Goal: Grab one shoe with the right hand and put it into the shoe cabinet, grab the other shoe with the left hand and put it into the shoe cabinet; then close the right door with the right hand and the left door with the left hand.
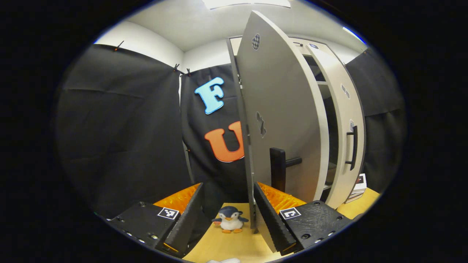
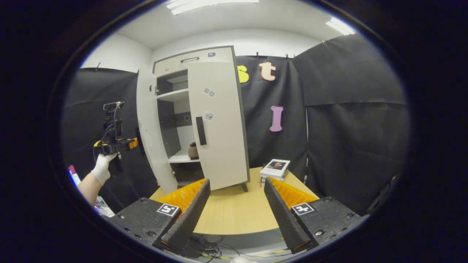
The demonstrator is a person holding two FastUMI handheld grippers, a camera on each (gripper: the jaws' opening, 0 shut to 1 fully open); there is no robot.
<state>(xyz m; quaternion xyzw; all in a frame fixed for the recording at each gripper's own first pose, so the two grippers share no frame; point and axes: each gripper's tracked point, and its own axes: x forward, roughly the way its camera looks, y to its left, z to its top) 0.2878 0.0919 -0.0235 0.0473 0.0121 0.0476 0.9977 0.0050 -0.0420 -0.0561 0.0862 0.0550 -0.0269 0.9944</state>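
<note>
Left door (image 1: 281, 120) edge between spread jaws.

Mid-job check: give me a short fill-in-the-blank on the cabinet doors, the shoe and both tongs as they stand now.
1. In the right gripper view, the cabinet's right door is ____.
2. The left door stands ____, its edge between the left tongs.
3. The shoe sits on a ____ inside the cabinet.
4. The right tongs are open and hold ____.

Missing words: closed; open; shelf; nothing
</note>
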